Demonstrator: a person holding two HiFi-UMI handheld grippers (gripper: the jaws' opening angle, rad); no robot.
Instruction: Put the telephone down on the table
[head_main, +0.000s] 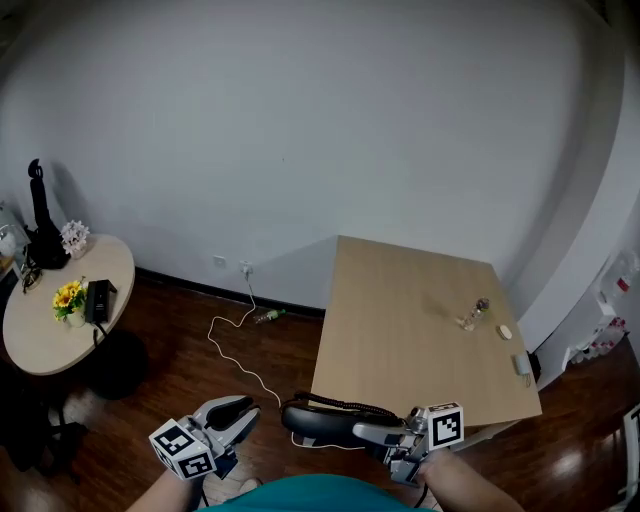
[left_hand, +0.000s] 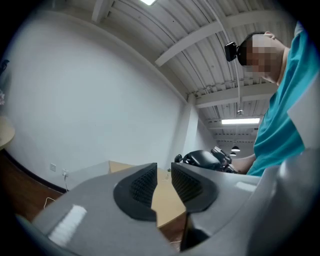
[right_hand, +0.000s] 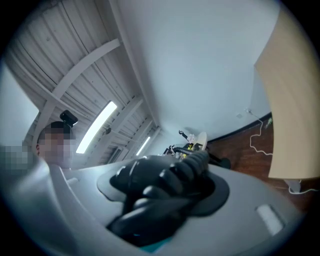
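Observation:
A black telephone (head_main: 320, 422) with a coiled cord is held low in front of me, just short of the near edge of the square wooden table (head_main: 400, 320). My right gripper (head_main: 372, 432) is shut on it. In the right gripper view the telephone (right_hand: 160, 185) fills the space between the jaws of the right gripper (right_hand: 165, 195), and the table (right_hand: 292, 115) stands at the right edge. My left gripper (head_main: 240, 410) hangs to the left of the telephone. The left gripper (left_hand: 164, 182) holds nothing, with a narrow gap between its pads. Past it I see the telephone (left_hand: 202, 159) and the table (left_hand: 165, 197).
On the far right of the table lie a small glass item (head_main: 472, 315) and two small pale things (head_main: 505, 332). A round side table (head_main: 50, 320) with flowers (head_main: 68, 297) and a black box (head_main: 98, 298) stands at the left. A white cable (head_main: 235, 345) trails over the dark wooden floor.

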